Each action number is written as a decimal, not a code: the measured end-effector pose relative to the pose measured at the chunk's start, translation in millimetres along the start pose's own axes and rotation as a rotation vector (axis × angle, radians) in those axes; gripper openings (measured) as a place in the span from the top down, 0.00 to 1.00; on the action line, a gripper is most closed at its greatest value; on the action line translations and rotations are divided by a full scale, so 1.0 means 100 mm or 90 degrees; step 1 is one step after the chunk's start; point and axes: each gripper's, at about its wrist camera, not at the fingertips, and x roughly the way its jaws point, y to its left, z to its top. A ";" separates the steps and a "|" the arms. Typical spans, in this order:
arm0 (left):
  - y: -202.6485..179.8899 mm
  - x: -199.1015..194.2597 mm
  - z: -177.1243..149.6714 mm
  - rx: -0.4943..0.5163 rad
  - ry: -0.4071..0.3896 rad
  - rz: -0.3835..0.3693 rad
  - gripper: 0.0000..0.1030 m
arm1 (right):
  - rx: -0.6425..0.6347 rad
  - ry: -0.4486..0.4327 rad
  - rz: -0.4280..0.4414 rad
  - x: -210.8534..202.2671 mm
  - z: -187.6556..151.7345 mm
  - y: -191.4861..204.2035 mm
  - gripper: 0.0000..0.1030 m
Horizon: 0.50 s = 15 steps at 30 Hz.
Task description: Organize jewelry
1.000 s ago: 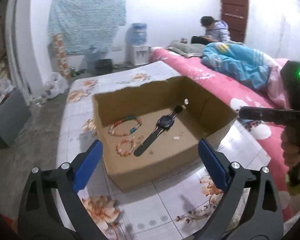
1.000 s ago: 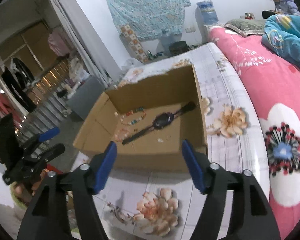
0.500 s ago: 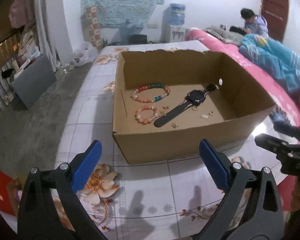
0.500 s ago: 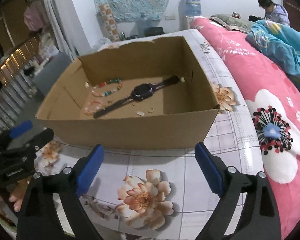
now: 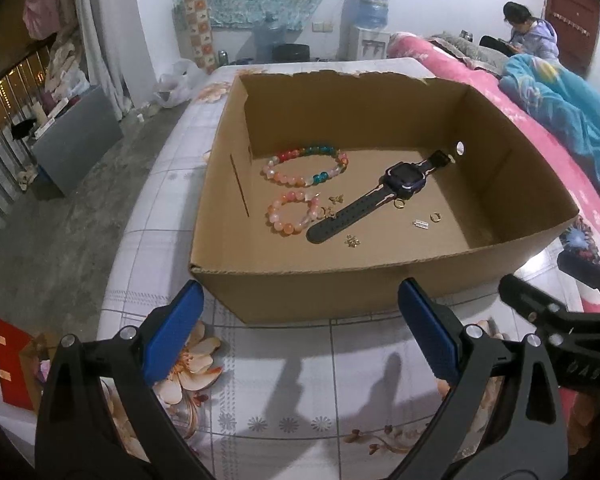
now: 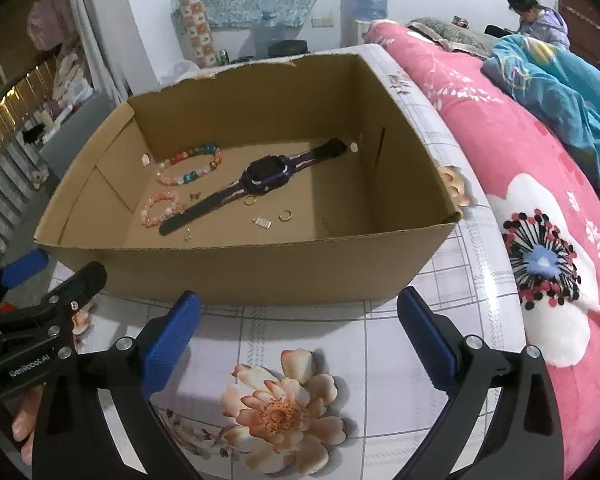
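An open cardboard box (image 5: 340,292) (image 6: 239,272) stands on the floral tablecloth. On its floor lie a dark watch (image 5: 404,180) (image 6: 265,172), a multicolour bead bracelet (image 5: 304,166) (image 6: 191,166), a pink bead bracelet (image 5: 291,212) (image 6: 159,206) and several small gold pieces, such as a ring (image 5: 398,204) (image 6: 250,200). My left gripper (image 5: 300,320) hangs open just short of the box's near wall, with nothing between its blue pads. My right gripper (image 6: 300,320) is beside it, its jaws opening wide and holding nothing.
A bed with a pink floral cover (image 6: 540,200) and a blue blanket (image 6: 560,80) runs along the right. A person (image 5: 528,32) sits at the far end. A grey crate (image 5: 75,140) stands on the floor to the left, and a red bag (image 5: 11,364) lies at lower left.
Both grippers have tipped downward and come closer to the box's near wall, squaring up to it. The right gripper's jaws have spread wider.
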 end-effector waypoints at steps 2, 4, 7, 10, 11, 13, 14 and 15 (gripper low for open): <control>-0.02 0.02 0.02 -0.004 0.007 0.008 0.09 | -0.006 0.004 -0.009 0.03 0.01 0.01 0.07; -0.03 0.02 0.04 -0.006 0.012 0.013 0.09 | -0.005 0.006 -0.019 0.04 0.02 0.01 0.07; -0.03 0.03 0.05 -0.012 0.016 0.015 0.09 | 0.013 0.019 0.012 0.05 0.04 -0.03 0.07; -0.03 0.03 0.04 -0.017 0.020 0.009 0.09 | 0.023 0.021 0.020 0.05 0.05 -0.04 0.07; -0.03 0.03 0.03 -0.019 0.020 0.007 0.09 | 0.021 0.022 0.023 0.05 0.04 -0.03 0.07; -0.05 0.03 0.02 -0.020 0.020 0.008 0.09 | 0.020 0.021 0.023 0.04 0.05 -0.03 0.07; -0.06 0.03 0.02 -0.021 0.022 0.007 0.09 | 0.020 0.019 0.022 0.04 0.05 -0.02 0.07; -0.06 0.03 0.02 -0.024 0.024 0.003 0.09 | 0.019 0.020 0.023 0.03 0.05 -0.03 0.07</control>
